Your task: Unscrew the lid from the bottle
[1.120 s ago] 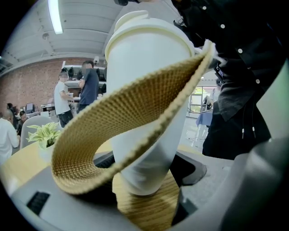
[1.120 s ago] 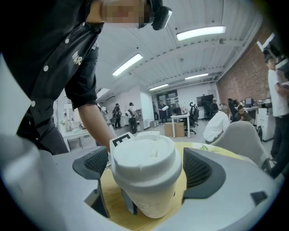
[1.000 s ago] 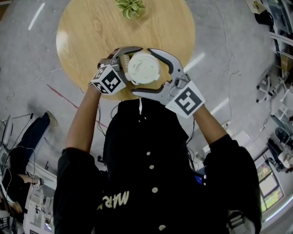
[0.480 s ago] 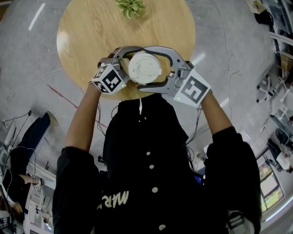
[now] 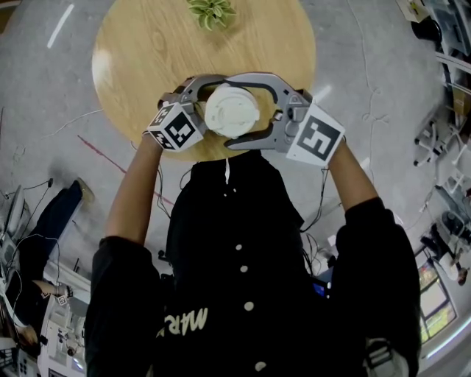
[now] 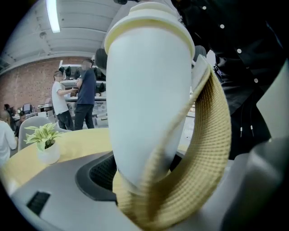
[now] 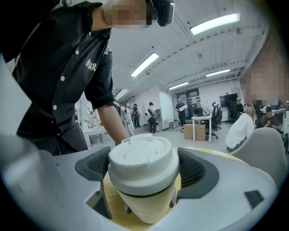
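Over the near edge of the round wooden table (image 5: 147, 44) I hold a cream bottle with a white screw lid (image 5: 228, 107). My left gripper (image 5: 200, 96) is shut on the bottle's body (image 6: 149, 90), where a tan woven strap (image 6: 207, 149) loops past its jaws. My right gripper (image 5: 237, 112) reaches in from the right and rings the lid. In the right gripper view both dark pads (image 7: 97, 164) sit against the sides of the lid (image 7: 141, 164), above the cream body (image 7: 149, 205).
A small potted plant (image 5: 211, 11) stands at the table's far edge, also seen as the plant (image 6: 45, 135) in the left gripper view. Cables and equipment lie on the grey floor around the table. People stand far off in the room.
My right gripper has swung up and to the right around the lid, and its jaws have narrowed onto it. The left gripper and bottle have stayed put.
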`<act>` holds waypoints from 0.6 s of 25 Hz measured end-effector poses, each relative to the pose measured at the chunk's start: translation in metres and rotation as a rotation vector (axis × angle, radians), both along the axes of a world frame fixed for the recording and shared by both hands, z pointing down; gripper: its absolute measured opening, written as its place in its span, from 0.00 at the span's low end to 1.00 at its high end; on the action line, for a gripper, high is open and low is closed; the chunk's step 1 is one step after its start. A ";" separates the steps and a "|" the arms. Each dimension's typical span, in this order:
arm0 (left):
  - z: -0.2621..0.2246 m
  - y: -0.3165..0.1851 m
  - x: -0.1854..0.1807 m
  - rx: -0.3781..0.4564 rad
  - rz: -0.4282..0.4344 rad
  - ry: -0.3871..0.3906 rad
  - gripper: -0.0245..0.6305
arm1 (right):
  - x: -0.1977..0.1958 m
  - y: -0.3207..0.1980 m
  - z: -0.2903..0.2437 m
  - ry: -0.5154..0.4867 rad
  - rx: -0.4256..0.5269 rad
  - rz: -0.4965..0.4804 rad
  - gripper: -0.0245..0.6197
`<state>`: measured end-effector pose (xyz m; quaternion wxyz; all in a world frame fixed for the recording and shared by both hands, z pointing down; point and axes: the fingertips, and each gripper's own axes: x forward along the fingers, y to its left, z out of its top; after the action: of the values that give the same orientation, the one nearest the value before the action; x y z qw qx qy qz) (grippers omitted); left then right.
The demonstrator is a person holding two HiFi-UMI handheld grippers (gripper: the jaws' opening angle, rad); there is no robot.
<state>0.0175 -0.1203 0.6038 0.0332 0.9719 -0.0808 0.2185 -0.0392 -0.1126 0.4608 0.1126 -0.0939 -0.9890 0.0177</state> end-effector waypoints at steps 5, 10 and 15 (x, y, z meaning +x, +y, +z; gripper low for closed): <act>0.004 0.001 -0.002 -0.005 -0.002 -0.001 0.58 | 0.001 -0.004 -0.012 -0.020 -0.030 -0.007 0.76; 0.002 -0.001 -0.005 -0.032 -0.033 -0.015 0.60 | 0.015 -0.013 -0.041 -0.043 -0.136 0.108 0.76; -0.022 0.001 -0.027 -0.026 -0.091 -0.061 0.62 | 0.034 -0.017 -0.107 -0.133 -0.140 0.204 0.76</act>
<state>-0.0094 -0.1194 0.5818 0.0530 0.9595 -0.1232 0.2476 -0.0052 -0.1296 0.3541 0.0374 -0.0014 -0.9951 0.0918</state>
